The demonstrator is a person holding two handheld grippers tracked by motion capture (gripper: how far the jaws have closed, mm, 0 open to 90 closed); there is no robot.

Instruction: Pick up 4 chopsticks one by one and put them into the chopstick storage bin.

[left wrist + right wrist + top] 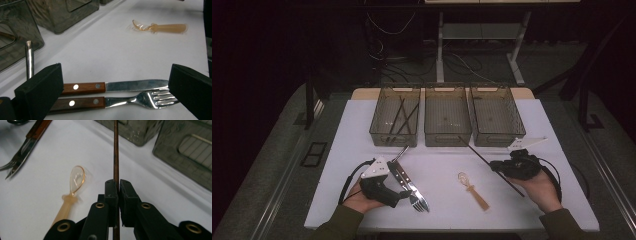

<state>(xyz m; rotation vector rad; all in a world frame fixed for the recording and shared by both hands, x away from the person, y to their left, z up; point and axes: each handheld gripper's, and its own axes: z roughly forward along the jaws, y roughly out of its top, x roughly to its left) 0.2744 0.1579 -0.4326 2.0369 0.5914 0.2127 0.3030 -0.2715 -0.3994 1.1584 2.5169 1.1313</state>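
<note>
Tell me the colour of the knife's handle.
Reddish-brown wood with silver rivets on the knife handle, clearest in the left gripper view.

Olive-green sleeves (343,225) on both forearms, black left gripper (408,196) topped by a grey three-cornered plate (376,168), black right gripper (117,185) with brass rivets (100,205), black cables (349,182) trailing.

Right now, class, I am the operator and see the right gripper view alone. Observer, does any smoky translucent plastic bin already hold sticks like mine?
Observer: Yes. The left bin of three holds several dark sticks like your thin brown stick.
Operator: Where is the other gripper?
Observer: The left gripper stands with open jaws astride the wooden-handled steel knife and fork.
Operator: Anything else beside it?
Observer: A shiny metal handle lies beside it, pointing toward the bins.
</note>
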